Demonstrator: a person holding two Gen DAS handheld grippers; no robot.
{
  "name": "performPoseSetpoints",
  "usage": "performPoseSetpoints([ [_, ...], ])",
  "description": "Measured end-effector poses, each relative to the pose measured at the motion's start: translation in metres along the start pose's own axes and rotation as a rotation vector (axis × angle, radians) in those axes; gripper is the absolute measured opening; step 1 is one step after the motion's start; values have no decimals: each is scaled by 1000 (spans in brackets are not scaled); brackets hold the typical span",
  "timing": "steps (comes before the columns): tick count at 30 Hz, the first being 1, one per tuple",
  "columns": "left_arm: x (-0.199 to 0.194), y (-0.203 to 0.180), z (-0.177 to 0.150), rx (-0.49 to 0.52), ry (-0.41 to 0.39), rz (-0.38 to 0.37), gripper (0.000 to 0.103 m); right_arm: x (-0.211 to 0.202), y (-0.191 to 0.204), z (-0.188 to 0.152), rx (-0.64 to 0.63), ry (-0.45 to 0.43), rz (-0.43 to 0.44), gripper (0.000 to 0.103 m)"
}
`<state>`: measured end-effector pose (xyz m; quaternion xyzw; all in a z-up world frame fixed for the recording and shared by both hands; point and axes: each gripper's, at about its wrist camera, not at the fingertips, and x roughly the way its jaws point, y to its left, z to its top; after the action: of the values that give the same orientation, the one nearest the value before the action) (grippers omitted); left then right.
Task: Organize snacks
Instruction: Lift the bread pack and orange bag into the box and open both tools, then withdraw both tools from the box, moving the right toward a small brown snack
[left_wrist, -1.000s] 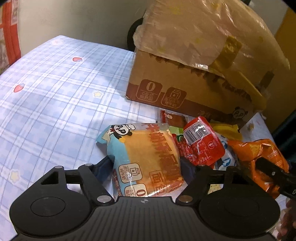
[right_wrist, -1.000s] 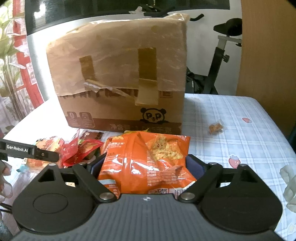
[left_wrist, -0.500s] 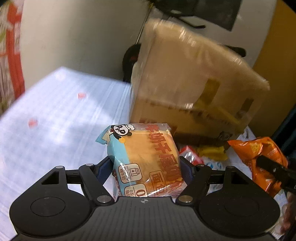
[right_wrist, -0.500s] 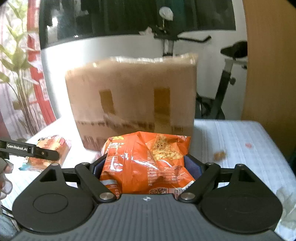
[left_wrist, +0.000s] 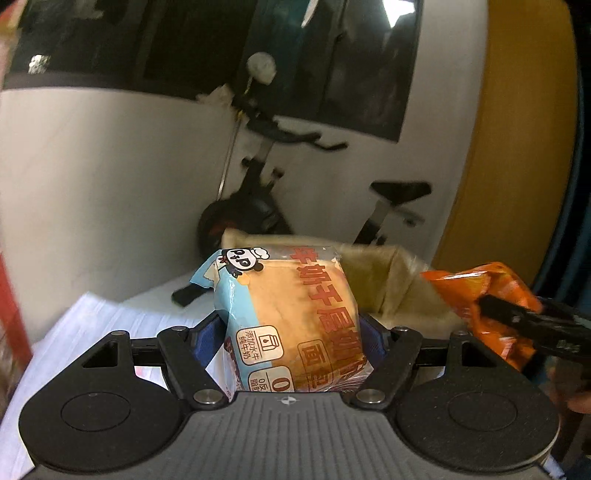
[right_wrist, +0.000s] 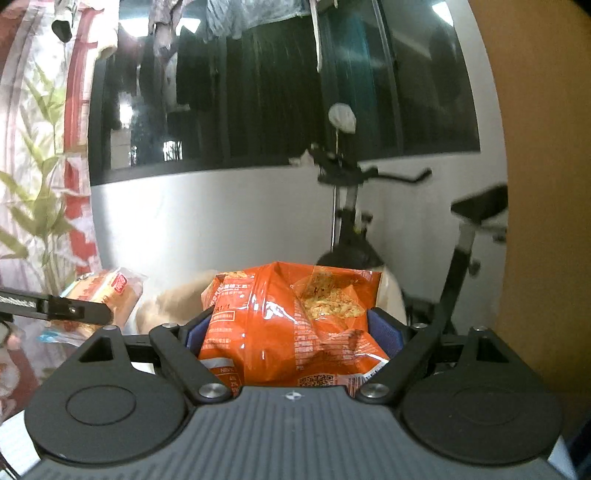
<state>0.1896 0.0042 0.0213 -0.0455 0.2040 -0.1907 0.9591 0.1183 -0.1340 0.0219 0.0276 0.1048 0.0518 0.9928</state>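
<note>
Ahead and below both grippers, the cardboard box is seen, its open top nearer the right gripper, which is clamped on the orange chip bag; the bread packet is held upright, squeezed by the left gripper.

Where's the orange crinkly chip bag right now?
Clamped in the right gripper, the orange chip bag is up above the brown cardboard box, right of the left gripper's bread packet.

cardboard box mostly hidden, bg blurred
</note>
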Motion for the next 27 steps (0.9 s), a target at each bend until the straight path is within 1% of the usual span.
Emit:
performPoseSetpoints([
  [3, 19, -9, 26, 31, -31, -32, 77, 27, 0, 18, -40, -16, -19, 87],
  [5, 36, -18, 39, 59, -43, -36, 77, 49, -1, 25, -54, -15, -38, 87],
  [7, 60, -23, 50, 59, -30, -36, 77, 69, -2, 28, -70, -6, -67, 87],
  [8, 72, -24, 53, 51, -16, -33, 77, 81, 0, 28, -93, -1, -85, 87],
  [11, 100, -26, 55, 38, 13, -6, 77, 104, 2, 22, -161, 22, -95, 87],
  [14, 120, -26, 50, 54, 33, 24, 77, 121, 4, 12, -181, 60, -91, 87],
  [16, 127, -23, 46, 54, 50, 34, 77, 129, 4, 6, -185, 83, -100, 87],
  [17, 131, -19, 44, 44, 62, 27, 77, 131, 3, 3, -182, 92, -100, 88],
  [20, 138, -10, 39, 11, 87, 3, 82, 138, 2, -4, -161, 139, -83, 88],
  [21, 138, -6, 38, 4, 91, 7, 87, 139, 1, -6, -151, 152, -70, 89],
  [22, 139, -5, 37, 0, 94, 17, 88, 138, 1, -7, -146, 155, -66, 91],
  [25, 136, -2, 37, 1, 89, 19, 88, 135, 1, -4, -143, 142, -63, 92],
  [27, 133, -1, 38, 7, 86, 31, 88, 128, -2, 0, -119, 123, -41, 92],
])
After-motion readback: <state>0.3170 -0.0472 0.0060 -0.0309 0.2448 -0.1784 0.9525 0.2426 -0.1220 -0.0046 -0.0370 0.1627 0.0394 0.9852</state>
